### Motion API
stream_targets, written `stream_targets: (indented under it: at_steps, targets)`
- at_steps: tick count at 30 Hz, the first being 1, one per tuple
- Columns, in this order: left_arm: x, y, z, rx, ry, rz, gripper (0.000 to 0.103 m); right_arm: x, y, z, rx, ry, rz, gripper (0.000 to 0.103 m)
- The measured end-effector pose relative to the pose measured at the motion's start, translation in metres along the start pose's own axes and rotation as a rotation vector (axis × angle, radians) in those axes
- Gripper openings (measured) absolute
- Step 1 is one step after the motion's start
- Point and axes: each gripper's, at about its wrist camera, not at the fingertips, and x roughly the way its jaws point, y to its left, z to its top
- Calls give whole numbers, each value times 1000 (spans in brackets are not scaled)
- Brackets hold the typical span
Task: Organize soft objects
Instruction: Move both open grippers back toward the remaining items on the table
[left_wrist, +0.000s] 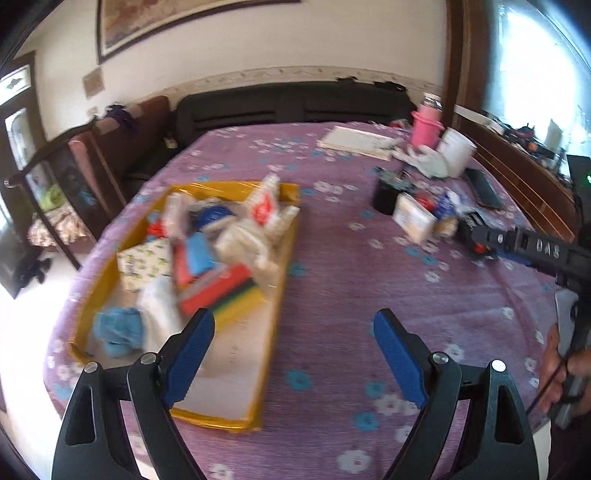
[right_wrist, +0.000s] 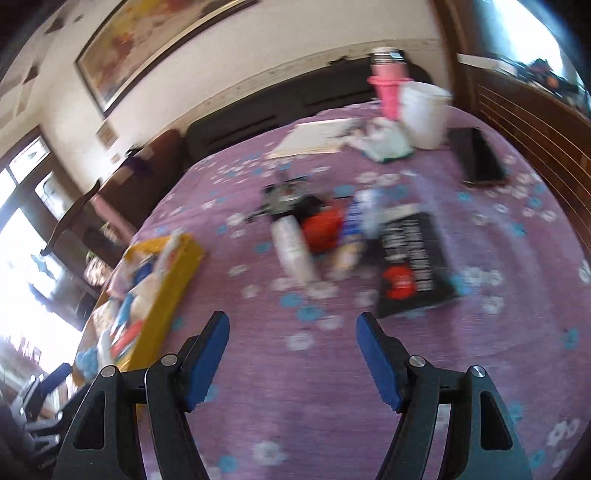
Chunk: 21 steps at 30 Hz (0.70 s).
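worktop (left_wrist: 332, 295) in purple flowered cloth | yellow tray (left_wrist: 284, 236) at left, piled with soft objects (left_wrist: 236, 240) | loose packets (right_wrist: 332, 236) mid-cloth, apart from tray | left gripper (left_wrist: 293, 354) and right gripper (right_wrist: 291, 354) both gaping, empty | step: between picks | next: likely reach the packets
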Motion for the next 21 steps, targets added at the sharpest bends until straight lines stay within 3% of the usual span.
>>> stream_targets:
  at_steps: [7, 13, 16, 18, 21]
  targets:
    - [46, -42, -15, 50, 92, -123, 87, -7, -45, 16, 87, -31, -37, 75]
    - [88, -46, -27, -10, 215, -198, 87, 16, -13, 40, -3, -15, 30, 75]
    - [85, -51, -30, 10, 191, -194, 92, 41, 7, 55, -42, 20, 72, 75]
    - [85, -54, -33, 17, 180, -204, 102, 64, 20, 65, -54, 57, 90, 75]
    - [83, -60, -40, 56, 143, -182, 103, 98, 33, 71, -64, 103, 63, 75]
